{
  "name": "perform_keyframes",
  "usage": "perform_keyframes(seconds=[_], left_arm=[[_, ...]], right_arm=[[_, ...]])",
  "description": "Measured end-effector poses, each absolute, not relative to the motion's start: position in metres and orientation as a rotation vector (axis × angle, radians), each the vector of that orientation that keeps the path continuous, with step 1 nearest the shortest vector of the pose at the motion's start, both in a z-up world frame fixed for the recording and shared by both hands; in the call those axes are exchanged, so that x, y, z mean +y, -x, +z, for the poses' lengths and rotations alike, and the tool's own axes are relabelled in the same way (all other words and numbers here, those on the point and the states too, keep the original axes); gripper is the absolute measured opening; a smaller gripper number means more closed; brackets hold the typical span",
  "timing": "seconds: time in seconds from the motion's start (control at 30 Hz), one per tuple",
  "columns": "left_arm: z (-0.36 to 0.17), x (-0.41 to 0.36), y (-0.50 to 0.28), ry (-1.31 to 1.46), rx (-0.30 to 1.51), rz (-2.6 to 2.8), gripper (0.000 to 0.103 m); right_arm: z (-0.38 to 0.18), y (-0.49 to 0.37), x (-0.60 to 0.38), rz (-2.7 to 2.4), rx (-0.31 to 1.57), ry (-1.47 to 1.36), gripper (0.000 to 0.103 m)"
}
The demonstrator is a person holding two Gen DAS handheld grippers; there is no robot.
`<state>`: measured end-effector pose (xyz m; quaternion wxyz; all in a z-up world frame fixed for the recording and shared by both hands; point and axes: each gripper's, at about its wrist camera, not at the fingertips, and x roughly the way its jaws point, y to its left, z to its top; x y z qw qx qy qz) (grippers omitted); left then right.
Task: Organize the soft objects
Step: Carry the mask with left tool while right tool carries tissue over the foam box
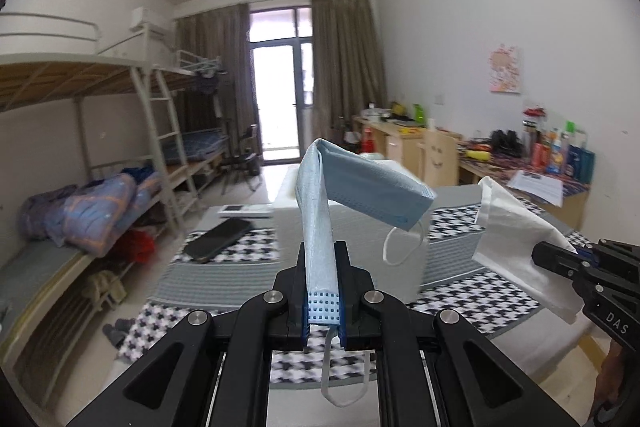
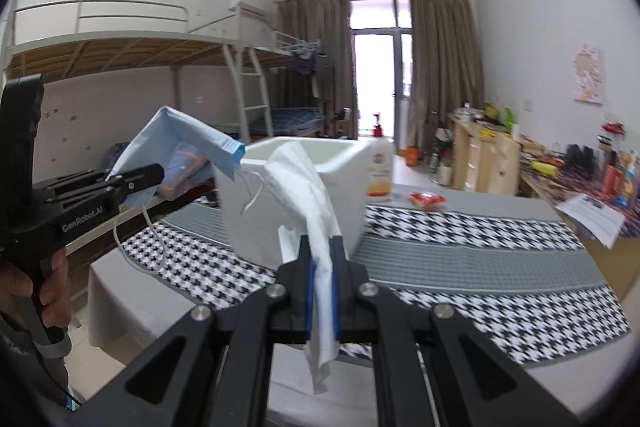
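Blue face mask (image 1: 362, 187) is pinched in the closed left gripper (image 1: 323, 259), folding over toward 2 o'clock. White tissue (image 2: 310, 195) hangs clamped in the closed right gripper (image 2: 321, 251), with the white box (image 2: 304, 183) at 12 o'clock on the houndstooth table (image 2: 500, 239).

The left hand-held gripper (image 1: 322, 267), a black two-finger tool with blue pads, points forward and a little downward. Its jaws are closed tight on a folded pale blue face mask (image 1: 352, 187), which stands up from between the fingers and bends over to the right. In the right wrist view the person's left hand (image 2: 44, 291) wraps around the black pistol-style handle of this gripper, fingers curled about the grip, with a dark sleeve below.

The right hand-held gripper (image 2: 322, 259), of the same black build, also points forward and slightly down. Its jaws are pressed together on a crumpled white cloth (image 2: 316, 211), which rises above the fingers and hangs below them.
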<state>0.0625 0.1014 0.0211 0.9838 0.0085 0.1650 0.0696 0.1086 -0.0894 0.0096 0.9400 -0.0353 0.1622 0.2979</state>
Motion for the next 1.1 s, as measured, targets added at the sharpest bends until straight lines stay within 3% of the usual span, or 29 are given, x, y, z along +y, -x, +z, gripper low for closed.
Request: perform_keyframes(seconds=[1.1], left_arm=[[0.025,0.111,-0.041,0.031,0.296,0.159,0.01]], right_arm=[[0.016,-0.095,-0.072,0.637,0.304,0.081,0.01]])
